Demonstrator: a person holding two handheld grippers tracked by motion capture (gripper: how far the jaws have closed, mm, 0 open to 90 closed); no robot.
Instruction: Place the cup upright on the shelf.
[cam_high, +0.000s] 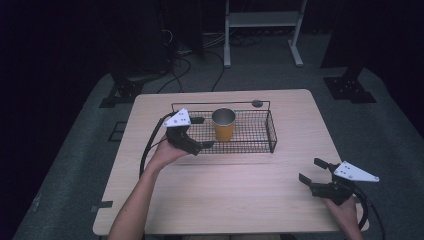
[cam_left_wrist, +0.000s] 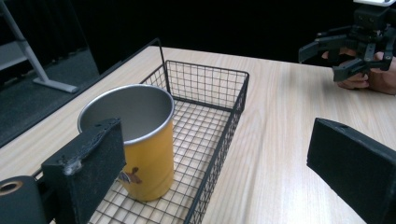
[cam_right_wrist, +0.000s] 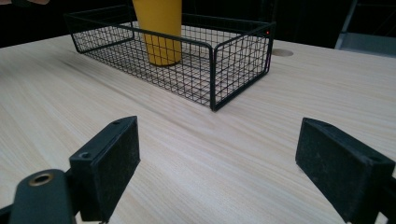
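Observation:
A yellow metal cup (cam_high: 223, 124) stands upright in a black wire basket (cam_high: 260, 142) at the middle of the wooden table. My left gripper (cam_high: 202, 133) hangs open at the basket's left end, just left of the cup, one jaw over the basket and one in front of it. In the left gripper view the cup (cam_left_wrist: 140, 140) rises beside the left jaw and the basket (cam_left_wrist: 219, 140) runs away from me. My right gripper (cam_high: 312, 171) rests open near the table's front right, with nothing between its jaws. In the right gripper view the basket (cam_right_wrist: 233, 56) and the cup (cam_right_wrist: 161, 32) lie ahead.
The table (cam_high: 240, 195) has bare wood in front of the basket. A round cable hole (cam_high: 257, 103) sits behind the basket. A white metal stand (cam_high: 262, 30) and cables (cam_high: 180, 55) are on the floor beyond the table. The right gripper (cam_left_wrist: 348, 51) appears far off in the left gripper view.

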